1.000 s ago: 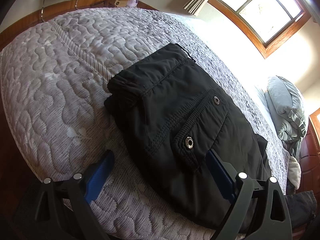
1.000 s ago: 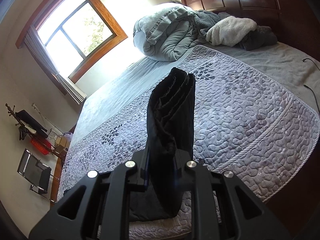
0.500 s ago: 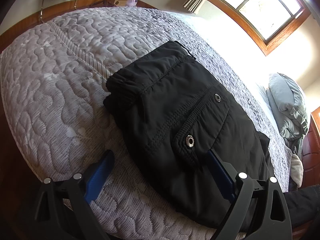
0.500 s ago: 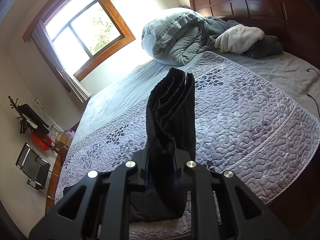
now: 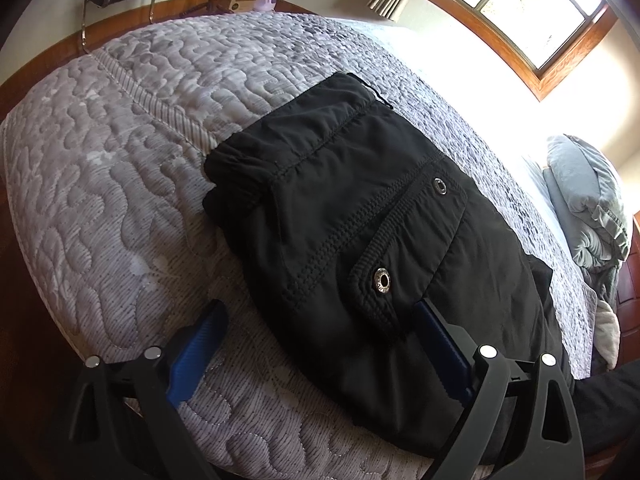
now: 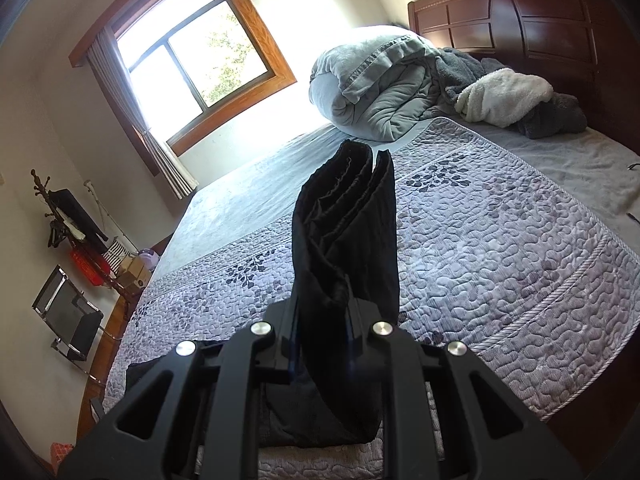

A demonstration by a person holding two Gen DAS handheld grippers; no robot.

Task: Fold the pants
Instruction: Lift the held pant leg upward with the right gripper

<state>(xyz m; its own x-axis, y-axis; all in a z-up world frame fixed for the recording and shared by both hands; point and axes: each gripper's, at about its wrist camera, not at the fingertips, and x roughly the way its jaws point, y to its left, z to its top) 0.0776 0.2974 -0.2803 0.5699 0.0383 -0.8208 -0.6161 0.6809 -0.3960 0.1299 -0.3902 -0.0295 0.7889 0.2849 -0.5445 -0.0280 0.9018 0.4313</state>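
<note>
Black pants (image 5: 360,232) lie partly folded on the grey quilted bed, waistband toward the far left, a snap pocket facing up. My left gripper (image 5: 320,332) is open just above the near edge of the pants, its right blue finger (image 5: 436,340) touching the fabric by the pocket, its left finger (image 5: 200,344) over bare quilt. My right gripper (image 6: 322,320) is shut on the leg end of the pants (image 6: 348,232) and holds the bunched layers up above the bed.
The quilt (image 5: 100,200) ends at a wooden bed edge on the near side. A rolled grey duvet (image 6: 376,84) and blankets lie by the dark headboard (image 6: 520,20). A black chair (image 6: 68,316) and boxes stand by the wall under the window.
The right gripper has lifted and tilted slightly with the leg end still held. The left gripper has barely shifted and stays open over the pants.
</note>
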